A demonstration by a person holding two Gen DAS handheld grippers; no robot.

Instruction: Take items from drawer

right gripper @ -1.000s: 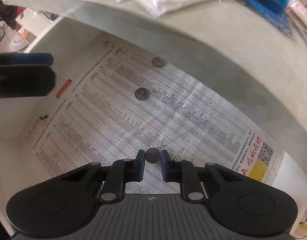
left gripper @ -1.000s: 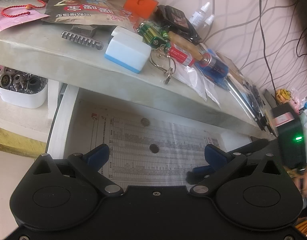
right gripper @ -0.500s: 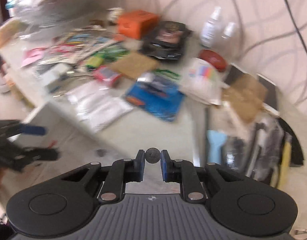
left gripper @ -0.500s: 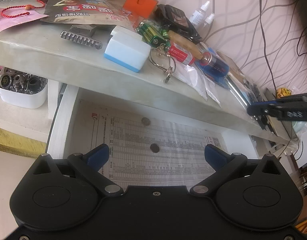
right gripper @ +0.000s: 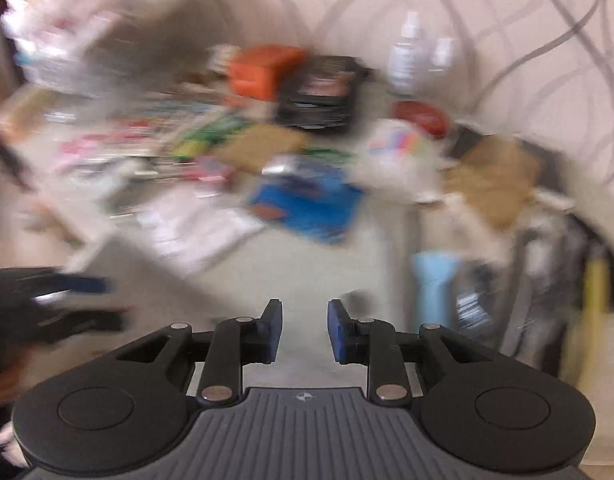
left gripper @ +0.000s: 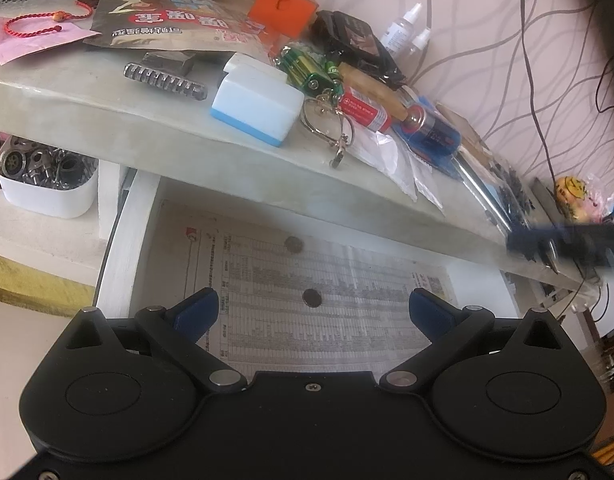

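The white drawer (left gripper: pixel 121 248) stands pulled out under the tabletop and is lined with a printed newspaper sheet (left gripper: pixel 347 320). Two dark coins lie on the sheet, one at the back (left gripper: pixel 293 244) and one nearer (left gripper: pixel 312 298). My left gripper (left gripper: pixel 312 314) hangs open over the drawer, with the nearer coin just ahead of its gap. My right gripper (right gripper: pixel 305 330) is open above the tabletop (right gripper: pixel 307 272) and nothing is between its fingers. A small dark blurred spot (right gripper: pixel 357 300) lies beside its right fingertip; it is too blurred to identify.
The tabletop holds several things: a white and blue box (left gripper: pixel 257 110), batteries (left gripper: pixel 363 110), a key ring (left gripper: pixel 331 128), an orange box (left gripper: pixel 283 8), a blue packet (right gripper: pixel 307 200) and dropper bottles (right gripper: pixel 407 52). A white tub of metal parts (left gripper: pixel 47 180) stands at the lower left.
My right gripper lifted a coin out of the drawer to over the tabletop, then opened; the coin is no longer between its fingers. The left gripper stayed open over the drawer.
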